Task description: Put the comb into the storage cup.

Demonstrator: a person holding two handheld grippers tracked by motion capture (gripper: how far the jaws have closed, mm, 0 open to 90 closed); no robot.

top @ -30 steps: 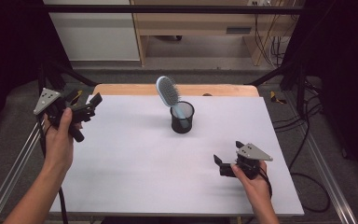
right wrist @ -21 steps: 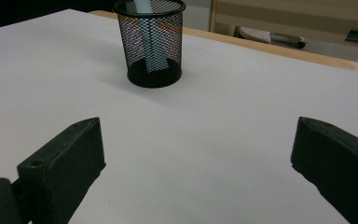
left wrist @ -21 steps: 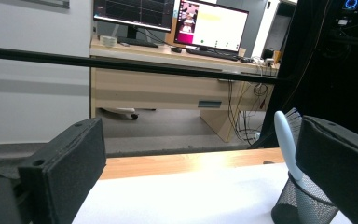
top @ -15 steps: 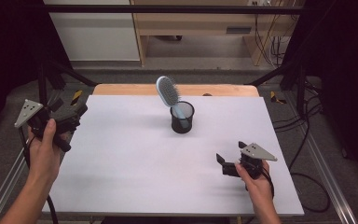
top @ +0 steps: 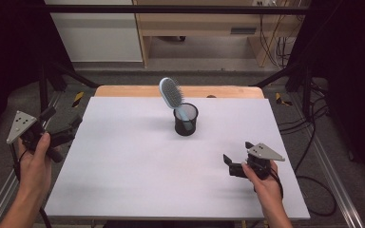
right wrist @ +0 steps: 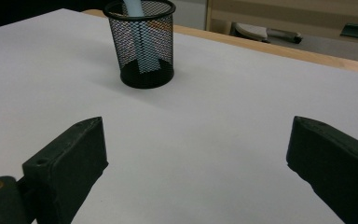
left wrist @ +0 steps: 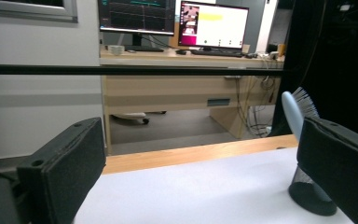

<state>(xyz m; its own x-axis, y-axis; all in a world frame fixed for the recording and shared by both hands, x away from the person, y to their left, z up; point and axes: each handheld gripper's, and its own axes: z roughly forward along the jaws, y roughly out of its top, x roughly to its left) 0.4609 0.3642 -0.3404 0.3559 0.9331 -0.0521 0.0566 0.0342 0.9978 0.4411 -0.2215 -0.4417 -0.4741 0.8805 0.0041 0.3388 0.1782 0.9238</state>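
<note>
A light blue hairbrush (top: 170, 92) stands head up and tilted left in a black mesh cup (top: 186, 121) at the back middle of the white table (top: 123, 180). My left gripper (top: 65, 118) hangs open at the table's left edge, far from the cup. In the left gripper view its jaws (left wrist: 200, 140) stand wide apart, with the hairbrush (left wrist: 293, 109) and the cup (left wrist: 310, 196) partly behind the right jaw. My right gripper (top: 237, 152) rests open near the front right, pointing at the cup (right wrist: 144, 44); nothing lies between the jaws of that gripper (right wrist: 196, 135).
A wooden strip (top: 180, 91) runs along the table's far edge. A black frame bar (left wrist: 121, 70) crosses in front of a desk with monitors (left wrist: 177, 21). Cables (top: 313, 142) lie on the floor to the right. Metal rails (top: 0, 204) flank the table.
My left gripper has moved left and toward the person, from over the table's back left corner to beyond its left edge. The right gripper has barely shifted.
</note>
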